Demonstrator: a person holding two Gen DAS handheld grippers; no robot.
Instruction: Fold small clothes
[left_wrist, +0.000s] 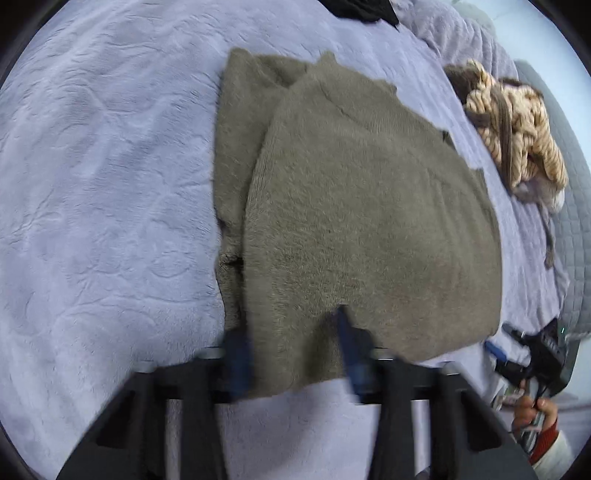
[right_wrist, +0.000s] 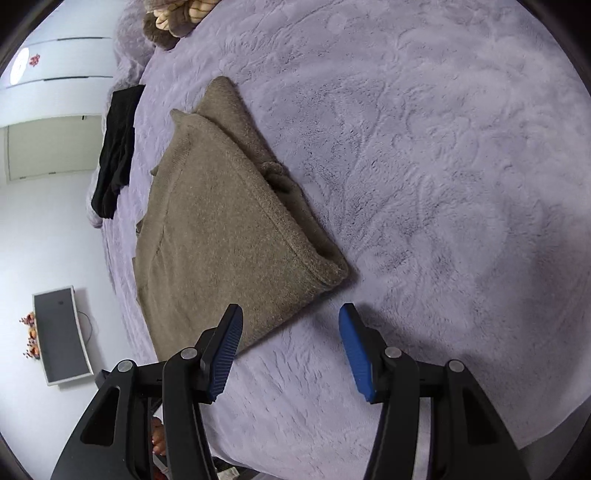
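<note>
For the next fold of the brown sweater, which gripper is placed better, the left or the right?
Probably the left. The left gripper already has its fingers around the near hem of the brown sweater. The right gripper is open, over the lilac blanket beside its corner.

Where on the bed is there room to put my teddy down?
The widest bare stretch of purple blanket lies beside the brown sweater's folded sleeve edge, ahead of the right tongs. It is crowded near the black clothes and the striped pile.
</note>
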